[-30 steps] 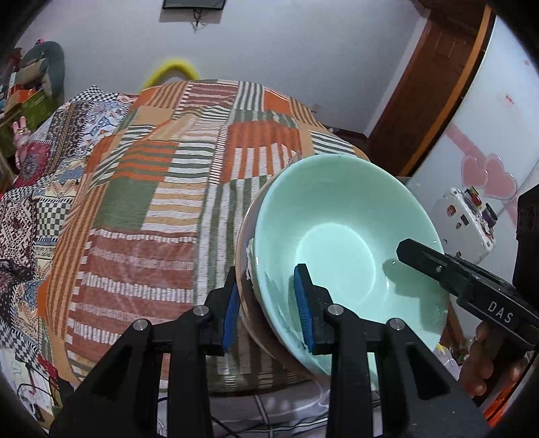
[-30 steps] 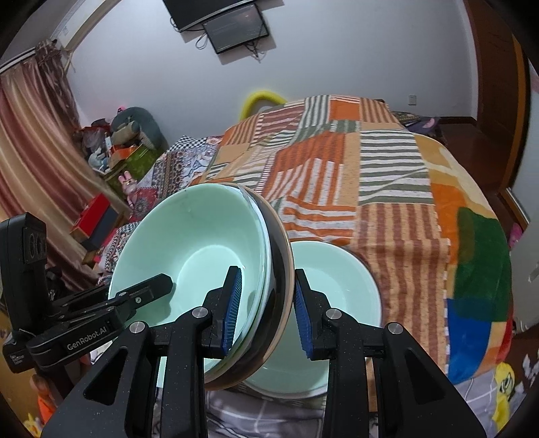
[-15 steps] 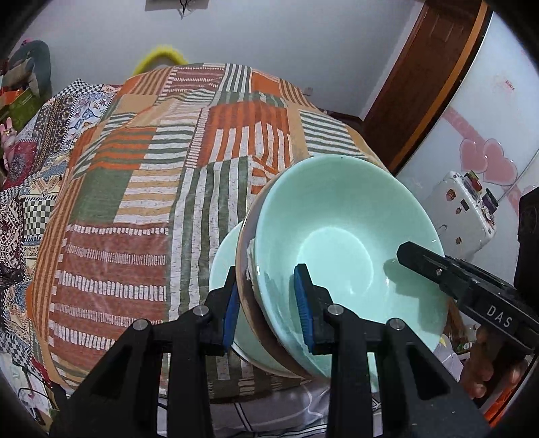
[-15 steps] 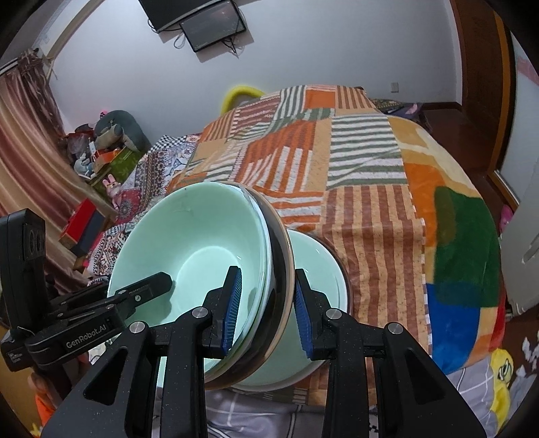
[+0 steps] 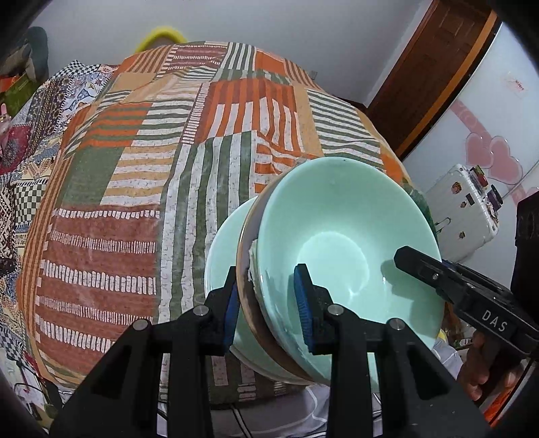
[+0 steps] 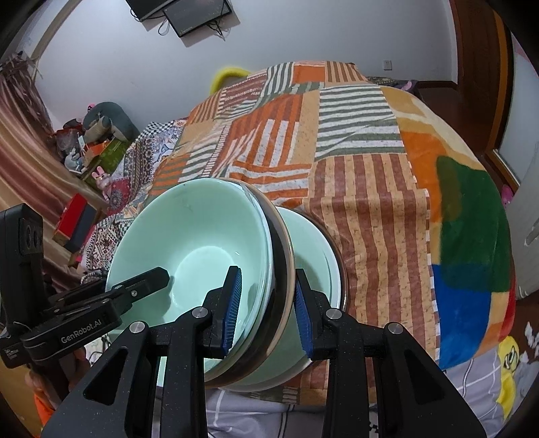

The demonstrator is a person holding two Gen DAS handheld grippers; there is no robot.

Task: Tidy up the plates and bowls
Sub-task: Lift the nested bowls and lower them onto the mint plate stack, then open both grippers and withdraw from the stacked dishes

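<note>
Both grippers hold one stack of dishes: a pale green bowl (image 5: 343, 242) nested in a brown-rimmed plate (image 5: 244, 269). My left gripper (image 5: 266, 311) is shut on the stack's left rim. My right gripper (image 6: 266, 311) is shut on its right rim, where the green bowl (image 6: 188, 242) and dark plate edge (image 6: 283, 256) show. A second pale green bowl (image 6: 313, 242) sits on the patchwork blanket right behind the stack; it also shows in the left wrist view (image 5: 222, 249). The stack is tilted and hangs over that bowl.
The striped patchwork blanket (image 5: 134, 175) covers a bed. A white suitcase with stickers (image 5: 465, 209) and a wooden door (image 5: 434, 67) stand at the right. Cluttered boxes and toys (image 6: 97, 151) lie at the left. A wall screen (image 6: 195, 17) hangs above.
Both grippers have carried the stack forward and down toward the second green bowl, which now shows in the left wrist view.
</note>
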